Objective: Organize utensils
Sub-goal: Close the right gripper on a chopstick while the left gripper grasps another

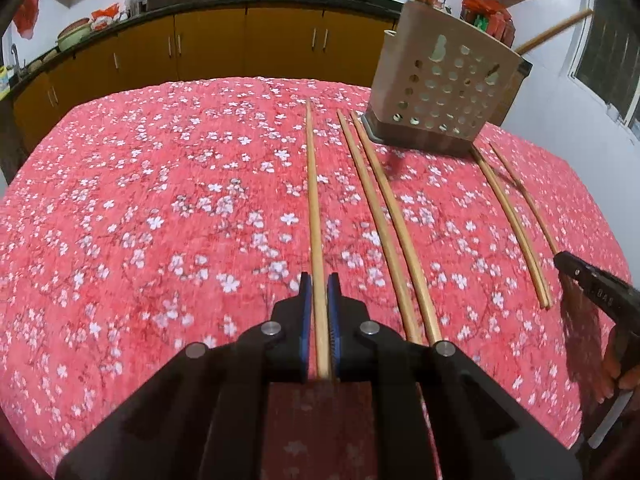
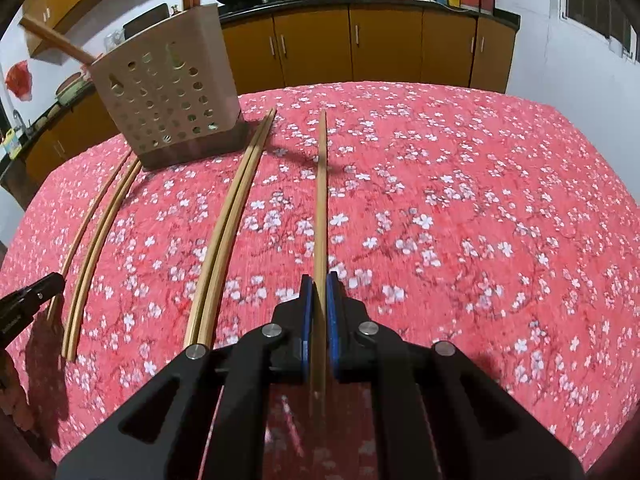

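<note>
In the left wrist view my left gripper (image 1: 319, 286) is shut on a single wooden chopstick (image 1: 313, 200) that points toward the far side of the table. Two chopsticks (image 1: 384, 224) lie to its right, and another pair (image 1: 512, 216) farther right. A beige perforated utensil holder (image 1: 444, 88) stands at the back right with chopsticks sticking out of it. In the right wrist view my right gripper (image 2: 319, 286) is shut on another single chopstick (image 2: 321, 200). A pair (image 2: 228, 232) lies to its left, another pair (image 2: 94, 240) farther left, and the holder (image 2: 168, 88) at the back left.
The table has a red cloth with white blossoms (image 1: 160, 220). Yellow kitchen cabinets (image 1: 208, 44) with a black counter, woks and jars stand behind it. The other gripper's tip shows at the right edge of the left view (image 1: 592, 284) and the left edge of the right view (image 2: 28, 300).
</note>
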Action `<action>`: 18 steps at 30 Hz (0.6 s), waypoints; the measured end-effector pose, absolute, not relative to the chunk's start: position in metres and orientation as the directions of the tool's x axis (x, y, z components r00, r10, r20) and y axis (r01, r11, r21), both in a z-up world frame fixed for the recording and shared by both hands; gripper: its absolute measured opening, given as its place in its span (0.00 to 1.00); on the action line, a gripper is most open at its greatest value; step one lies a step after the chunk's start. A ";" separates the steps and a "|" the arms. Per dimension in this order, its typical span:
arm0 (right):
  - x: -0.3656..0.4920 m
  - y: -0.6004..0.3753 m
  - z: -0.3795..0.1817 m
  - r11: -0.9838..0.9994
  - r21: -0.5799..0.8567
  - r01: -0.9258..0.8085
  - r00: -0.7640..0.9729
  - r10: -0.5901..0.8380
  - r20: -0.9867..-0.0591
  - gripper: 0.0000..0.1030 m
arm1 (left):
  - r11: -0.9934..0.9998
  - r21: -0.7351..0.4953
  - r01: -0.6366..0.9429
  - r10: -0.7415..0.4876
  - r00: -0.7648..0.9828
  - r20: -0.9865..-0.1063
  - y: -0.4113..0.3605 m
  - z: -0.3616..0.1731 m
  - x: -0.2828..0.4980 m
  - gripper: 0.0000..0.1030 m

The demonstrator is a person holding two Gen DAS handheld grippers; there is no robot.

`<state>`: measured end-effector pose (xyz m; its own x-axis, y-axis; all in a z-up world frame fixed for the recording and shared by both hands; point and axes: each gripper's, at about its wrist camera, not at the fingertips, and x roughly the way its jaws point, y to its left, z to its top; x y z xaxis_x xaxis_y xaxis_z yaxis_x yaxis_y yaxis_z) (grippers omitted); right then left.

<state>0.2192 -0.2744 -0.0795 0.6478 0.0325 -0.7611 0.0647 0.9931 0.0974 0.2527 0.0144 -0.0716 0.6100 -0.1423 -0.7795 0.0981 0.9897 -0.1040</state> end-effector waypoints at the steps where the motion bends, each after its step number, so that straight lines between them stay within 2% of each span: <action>1: 0.219 -0.274 -0.079 0.994 0.093 0.063 0.650 0.030 -0.760 0.08 | 0.991 -0.096 0.097 -0.135 0.614 -0.778 0.013 -0.072 0.249 0.10; 9: 0.219 -0.276 -0.077 0.992 0.111 0.061 0.652 0.044 -0.757 0.08 | 0.994 -0.052 0.092 -0.099 0.627 -0.772 0.004 -0.072 0.239 0.15; 13: 0.219 -0.277 -0.077 0.991 0.114 0.063 0.652 0.046 -0.757 0.08 | 0.995 -0.054 0.083 -0.094 0.625 -0.775 0.006 -0.073 0.242 0.08; 18: 0.213 -0.285 -0.071 0.986 0.150 0.068 0.664 0.068 -0.744 0.08 | 0.993 -0.074 0.093 -0.115 0.609 -0.784 0.013 -0.069 0.242 0.07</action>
<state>0.2132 -0.2846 -0.0713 0.6644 0.0676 -0.7443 0.0678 0.9864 0.1501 0.2424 0.0129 -0.0695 0.6094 -0.1154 -0.7844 0.0932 0.9929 -0.0737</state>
